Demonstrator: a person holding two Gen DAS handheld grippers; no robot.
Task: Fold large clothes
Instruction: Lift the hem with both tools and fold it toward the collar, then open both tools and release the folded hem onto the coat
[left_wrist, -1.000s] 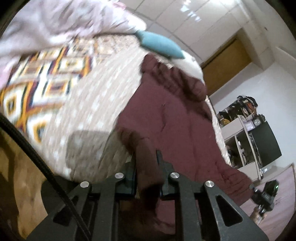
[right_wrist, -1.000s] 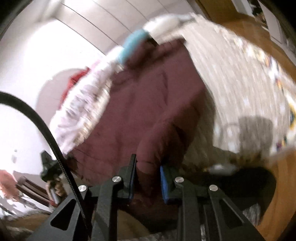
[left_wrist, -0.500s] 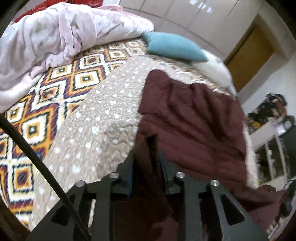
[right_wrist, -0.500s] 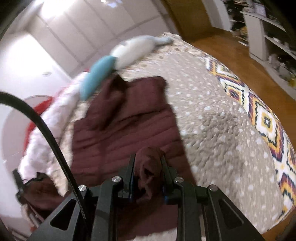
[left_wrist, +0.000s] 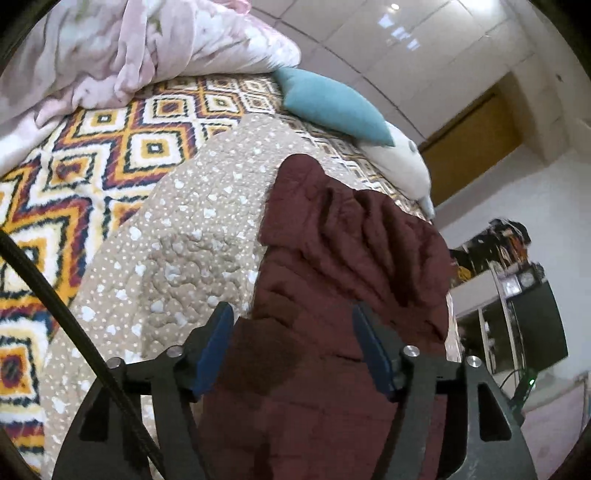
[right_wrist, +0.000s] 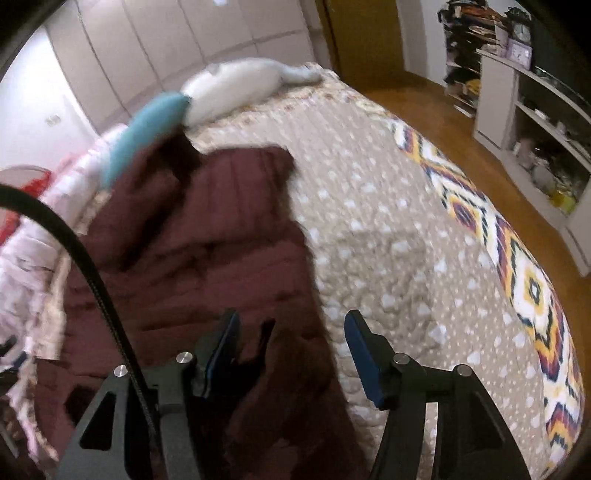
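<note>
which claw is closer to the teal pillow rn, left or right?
Hard to tell. Left claw and right claw both hang open over the maroon garment's near end, teal pillow beyond its far end.

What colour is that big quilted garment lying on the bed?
Dark maroon; the garment shows best in the left wrist view.

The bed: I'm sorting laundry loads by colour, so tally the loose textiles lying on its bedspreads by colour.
Maroon: 1, the quilted garment
Teal: 1, the cushion
White: 1, the pillow
Pale pink: 1, the crumpled duvet
Total: 4
</note>
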